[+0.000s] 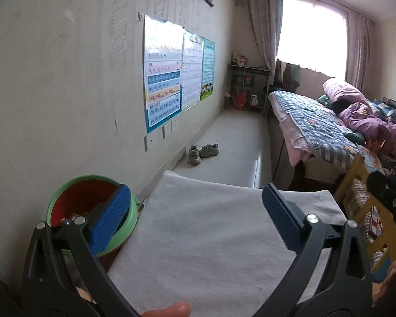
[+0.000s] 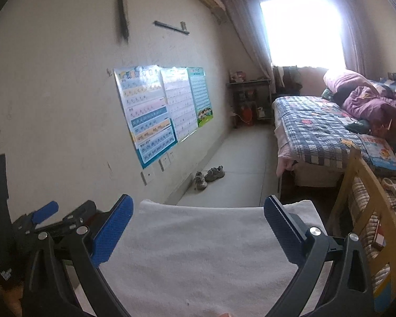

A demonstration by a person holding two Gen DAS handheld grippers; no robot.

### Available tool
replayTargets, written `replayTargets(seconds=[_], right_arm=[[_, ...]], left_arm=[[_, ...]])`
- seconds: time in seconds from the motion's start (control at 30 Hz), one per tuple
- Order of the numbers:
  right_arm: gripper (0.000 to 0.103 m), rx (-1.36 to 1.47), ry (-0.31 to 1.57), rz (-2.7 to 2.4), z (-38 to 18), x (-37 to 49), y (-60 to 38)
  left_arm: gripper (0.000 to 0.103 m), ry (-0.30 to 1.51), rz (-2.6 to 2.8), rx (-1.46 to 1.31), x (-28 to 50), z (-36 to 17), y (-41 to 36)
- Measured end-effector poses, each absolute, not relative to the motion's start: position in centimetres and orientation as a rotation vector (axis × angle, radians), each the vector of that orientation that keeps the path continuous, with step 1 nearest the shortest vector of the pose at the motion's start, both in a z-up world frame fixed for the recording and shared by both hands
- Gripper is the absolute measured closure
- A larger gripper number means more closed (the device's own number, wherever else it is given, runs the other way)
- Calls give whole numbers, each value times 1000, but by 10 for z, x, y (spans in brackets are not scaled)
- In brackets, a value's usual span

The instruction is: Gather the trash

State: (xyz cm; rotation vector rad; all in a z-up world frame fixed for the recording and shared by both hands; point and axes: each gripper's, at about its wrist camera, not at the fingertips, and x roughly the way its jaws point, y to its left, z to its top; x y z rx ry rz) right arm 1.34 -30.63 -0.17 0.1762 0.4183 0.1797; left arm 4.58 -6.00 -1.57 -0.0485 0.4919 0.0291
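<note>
A white cloth-covered surface [image 1: 211, 237] fills the bottom of both wrist views, and I see no trash lying on it. To its left by the wall stands a green bin with a red inside [image 1: 74, 198], with small dark bits at its bottom. My left gripper [image 1: 195, 219] is held above the cloth, jaws wide open with nothing between them; its left pad overlaps the bin's rim. My right gripper [image 2: 198, 227] hovers over the same cloth [image 2: 198, 251], open and empty too. The left gripper's blue finger [image 2: 43, 212] shows at the left of the right wrist view.
Posters [image 1: 171, 74] hang on the left wall. A pair of shoes [image 1: 203, 152] lies on the floor beyond the cloth. A bed with a patchwork quilt [image 1: 316, 124] and a wooden chair [image 1: 361, 198] stand on the right. A shelf rack [image 1: 248, 87] stands under the window.
</note>
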Motion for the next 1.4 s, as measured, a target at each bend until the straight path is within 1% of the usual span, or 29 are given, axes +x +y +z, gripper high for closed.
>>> replayTargets(seconds=[0.57,1.4], right_arm=[[7,162,469,146,-18,19,-304],[7,150,515,129,-28,23,-306]], left_arm=[[6,509,42,-24,41,-19,-55],[6,527,43,-11,42,-22,-54]])
